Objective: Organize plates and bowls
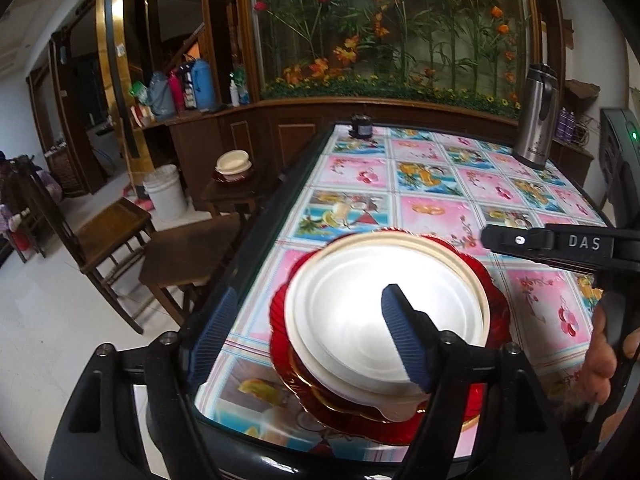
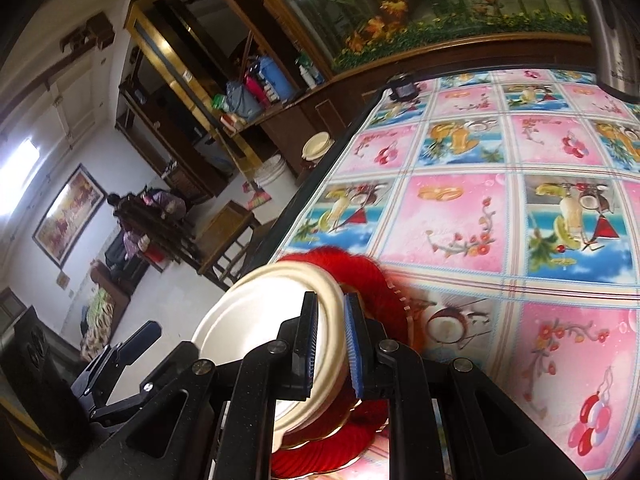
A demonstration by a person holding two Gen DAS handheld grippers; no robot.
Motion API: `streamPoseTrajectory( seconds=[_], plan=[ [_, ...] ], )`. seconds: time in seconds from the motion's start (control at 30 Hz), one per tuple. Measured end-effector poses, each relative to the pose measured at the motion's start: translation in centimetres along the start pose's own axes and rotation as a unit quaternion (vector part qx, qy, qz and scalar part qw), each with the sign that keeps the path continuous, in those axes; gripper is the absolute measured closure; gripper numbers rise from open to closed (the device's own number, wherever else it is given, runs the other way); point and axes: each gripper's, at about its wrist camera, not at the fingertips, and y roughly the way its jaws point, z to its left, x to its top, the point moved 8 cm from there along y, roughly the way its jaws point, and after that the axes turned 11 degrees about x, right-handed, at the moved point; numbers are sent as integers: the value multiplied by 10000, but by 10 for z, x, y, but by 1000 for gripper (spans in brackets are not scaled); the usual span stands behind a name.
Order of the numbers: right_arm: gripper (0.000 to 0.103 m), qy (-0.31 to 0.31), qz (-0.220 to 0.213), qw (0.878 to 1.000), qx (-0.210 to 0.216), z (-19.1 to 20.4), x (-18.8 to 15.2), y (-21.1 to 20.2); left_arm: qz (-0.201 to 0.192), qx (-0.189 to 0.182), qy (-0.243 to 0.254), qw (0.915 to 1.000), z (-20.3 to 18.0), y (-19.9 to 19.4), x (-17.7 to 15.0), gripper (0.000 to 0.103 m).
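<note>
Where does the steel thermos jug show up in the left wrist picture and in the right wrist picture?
Left wrist view: the steel thermos jug stands upright at upper right, on the table's far right corner.
Right wrist view: the jug is cut off at the top right corner; only part of its body shows.
Shared landmark: the small dark pot at the table's far left edge.

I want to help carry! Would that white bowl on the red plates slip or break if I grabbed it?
The white bowl looks glossy, so probably slippery. It seems light and thin-rimmed, likely plastic, so hardly fragile. Sitting atop stacked red plates, it might slide.
</note>
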Motion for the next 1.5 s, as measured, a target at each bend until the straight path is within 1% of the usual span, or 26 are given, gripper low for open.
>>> streamPoseTrajectory(
  seconds=[0.13,0.23,0.3,0.37,0.4,0.43,0.47,0.57,0.67,0.73,0.9,0.97,1.07,1.1,1.13,1.2,1.27,1.4,1.5],
  plan=[
    [86,179,-185,9997,-39,-18,7,-14,-148,203,-1,9997,3,-5,7,20],
    [78,376,-309,9988,-49,-35,9,-26,-204,254,-23,9995,3,-9,12,19],
    [73,496,-405,9979,-63,-46,11,-35,-221,308,-68,9993,2,-10,15,14],
    [60,608,-476,9970,-61,-57,12,-44,-284,345,-74,9990,1,-14,18,9],
    [56,653,-509,9966,-52,-61,12,-48,-319,374,-78,9988,-1,-15,20,7],
    [49,712,-574,9958,-44,-67,13,-54,-343,380,-84,9987,-2,-17,21,0],
    [43,736,-608,9954,-44,-70,14,-56,-375,369,-108,9986,-3,-18,24,0],
    [33,791,-740,9941,-29,-80,13,-70,-429,301,-199,9984,-6,-23,29,0],
    [30,696,-802,9943,41,-81,10,-78,-441,224,-277,9984,-9,-27,32,0],
    [30,508,-900,9946,84,-76,6,-85,-518,178,-327,9980,-12,-32,34,0],
    [28,-234,-1399,9897,184,-46,3,-106,-787,260,-243,9963,-22,-49,40,0],
    [24,-573,-1655,9843,209,-29,4,-116,-894,399,-249,9949,-22,-56,40,0],
    [22,-852,-1912,9773,337,-9,3,-127,-1208,796,-187,9893,-22,-67,39,0],
    [21,-911,-1973,9753,408,-3,3,-130,-1182,822,-245,9893,-21,-68,38,0],
    [21,-968,-2031,9733,462,3,2,-134,-1062,758,-372,9908,-19,-67,37,0],
    [21,-1080,-2099,9705,489,13,1,-138,-795,527,-641,9934,-14,-64,35,0],
    [21,-1144,-2140,9688,508,21,0,-142,-646,412,-825,9936,-9,-62,35,0],
    [19,-1160,-2165,9673,641,30,-3,-149,-633,525,-926,9923,-4,-64,35,0],
    [19,-1234,-2126,9668,695,39,-7,-149,-530,498,-891,9934,-6,-63,32,0]
  ],
)
